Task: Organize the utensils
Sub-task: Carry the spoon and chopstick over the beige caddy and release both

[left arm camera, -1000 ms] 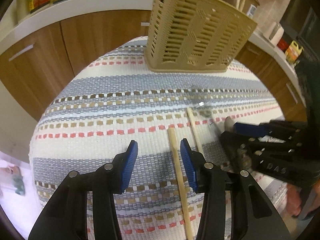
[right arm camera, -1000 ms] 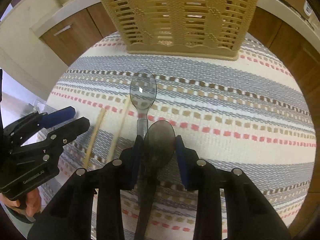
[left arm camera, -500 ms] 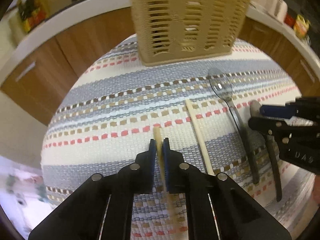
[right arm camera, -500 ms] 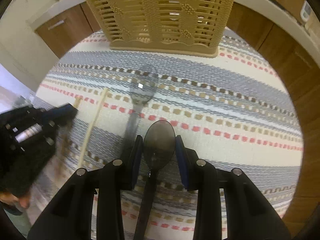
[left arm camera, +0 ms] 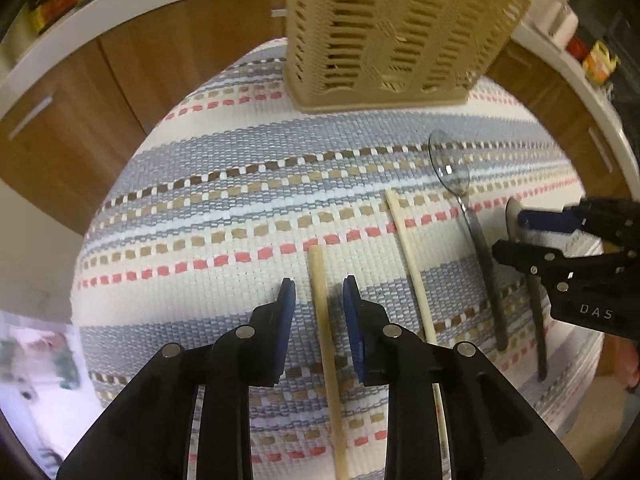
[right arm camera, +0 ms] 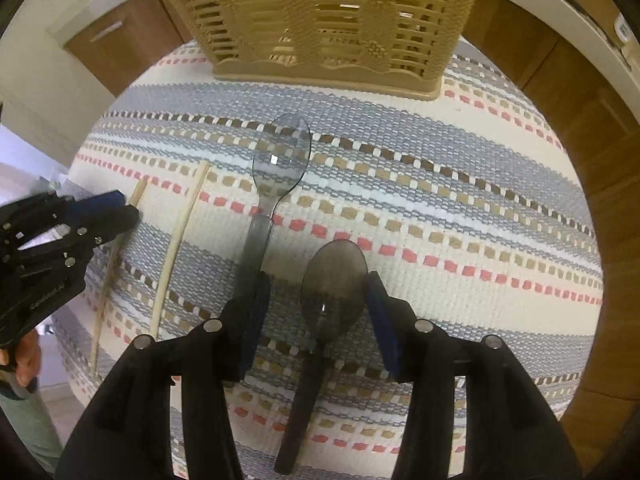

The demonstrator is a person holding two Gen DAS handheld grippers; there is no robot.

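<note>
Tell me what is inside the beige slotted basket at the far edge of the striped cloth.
Through the slots of the basket only dark gaps and its far wall show; no utensil is visible inside. Its open top is out of frame, so the contents cannot be confirmed. Both spoons and both chopsticks lie on the cloth.

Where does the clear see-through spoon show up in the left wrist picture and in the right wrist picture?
Left wrist view: the clear spoon lies right of centre on the striped cloth, bowl toward the beige basket, between a chopstick and the right gripper.
Right wrist view: the clear spoon lies just left of centre, bowl toward the basket, beside the darker spoon.
Shared landmark: the beige basket at the top of both.
</note>
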